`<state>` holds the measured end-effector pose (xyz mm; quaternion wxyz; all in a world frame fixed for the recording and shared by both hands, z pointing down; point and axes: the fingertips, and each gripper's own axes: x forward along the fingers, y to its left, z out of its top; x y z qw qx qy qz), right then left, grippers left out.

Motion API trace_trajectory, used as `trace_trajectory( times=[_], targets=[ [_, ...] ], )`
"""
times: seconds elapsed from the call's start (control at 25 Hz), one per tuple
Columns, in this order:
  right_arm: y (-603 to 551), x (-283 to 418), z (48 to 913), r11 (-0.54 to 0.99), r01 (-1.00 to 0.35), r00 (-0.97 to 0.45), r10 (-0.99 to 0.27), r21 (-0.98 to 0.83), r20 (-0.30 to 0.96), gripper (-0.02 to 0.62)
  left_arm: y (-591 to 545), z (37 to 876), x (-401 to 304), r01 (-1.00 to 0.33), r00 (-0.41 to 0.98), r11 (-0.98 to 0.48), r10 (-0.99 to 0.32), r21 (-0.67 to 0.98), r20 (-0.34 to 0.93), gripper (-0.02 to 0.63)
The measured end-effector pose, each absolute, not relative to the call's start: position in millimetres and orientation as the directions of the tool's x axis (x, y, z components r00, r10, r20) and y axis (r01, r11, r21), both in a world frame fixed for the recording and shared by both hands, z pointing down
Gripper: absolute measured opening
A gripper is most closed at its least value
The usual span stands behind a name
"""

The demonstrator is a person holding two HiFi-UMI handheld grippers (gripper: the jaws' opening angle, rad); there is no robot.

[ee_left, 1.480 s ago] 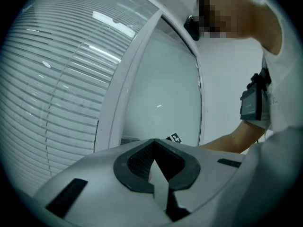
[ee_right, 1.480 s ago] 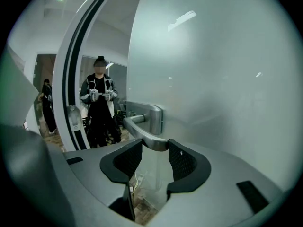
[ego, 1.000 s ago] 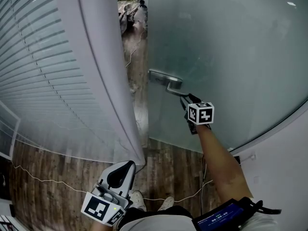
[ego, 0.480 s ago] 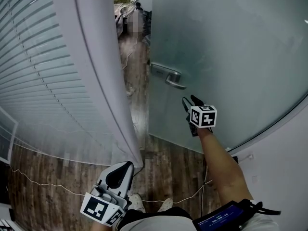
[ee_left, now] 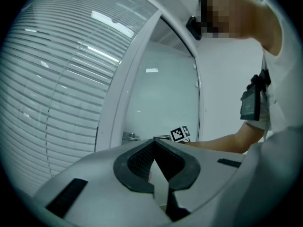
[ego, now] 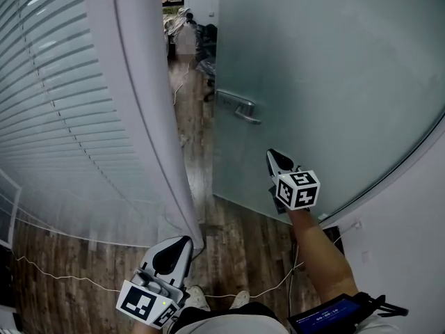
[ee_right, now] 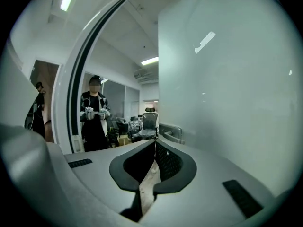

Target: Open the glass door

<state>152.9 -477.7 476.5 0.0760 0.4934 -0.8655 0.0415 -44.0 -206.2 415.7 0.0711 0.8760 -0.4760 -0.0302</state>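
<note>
The frosted glass door stands ajar, with its metal lever handle near the left edge. My right gripper hangs below and to the right of the handle, clear of it, jaws shut on nothing. In the right gripper view the handle shows just beyond the closed right gripper. My left gripper is low by my body, close to the foot of the door frame, shut and empty. In the left gripper view its jaws meet, with the handle far ahead.
A white door frame with a blind-covered glass panel stands on the left. A thin cable runs over the wood floor. Through the gap a person stands beside an office chair. A white wall is on the right.
My right gripper has come off the lever handle, drawn back toward me and shut. The door has swung a little wider. The left gripper has barely moved.
</note>
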Motion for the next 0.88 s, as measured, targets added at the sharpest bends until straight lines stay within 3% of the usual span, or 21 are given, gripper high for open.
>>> trace_trajectory(
  times=[0.52,0.88],
  targets=[
    [-325.6,138.8,397.3,0.442,-0.897,-0.443,-0.896,-0.030,0.034,0.002,-199.6,389.7,-63.0,-0.719,0.687,-0.681,-0.727,0.137,-0.010,-0.006],
    [-216.3,129.0,376.3,0.428,-0.904,-0.428,-0.904,0.011,-0.019,0.002,-171.7,373.1,-54.4,-0.704,0.704,-0.701,-0.710,0.112,-0.018,-0.006]
  ],
)
